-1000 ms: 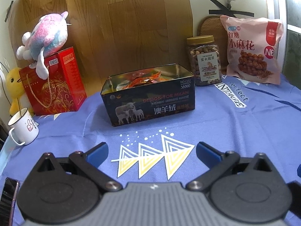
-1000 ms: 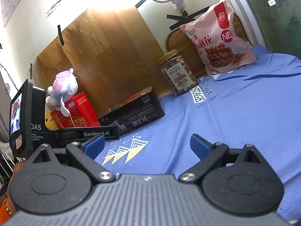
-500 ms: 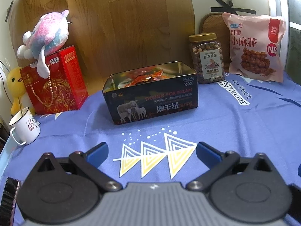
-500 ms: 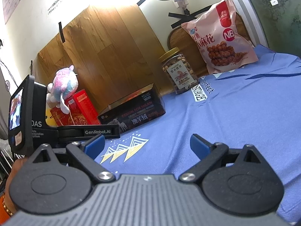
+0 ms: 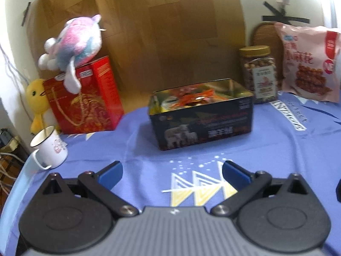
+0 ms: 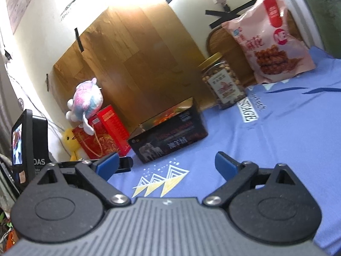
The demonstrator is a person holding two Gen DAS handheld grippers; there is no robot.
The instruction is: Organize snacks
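Sitting beyond L claw [image 5: 172, 174] (agape): snack tin [image 5: 202, 121]

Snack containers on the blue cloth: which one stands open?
The dark rectangular tin, lidless with orange packets showing inside. The nut jar keeps its gold lid on, and the pink bag looks sealed.

We count around one open tin [image 5: 204, 125]: one nut jar [image 5: 259, 74] and one pink snack bag [image 5: 309, 64] to its right; one red box [image 5: 85, 98], one plush toy [image 5: 72, 44], one yellow duck [image 5: 36, 102], one white mug [image 5: 50, 149] to its left.
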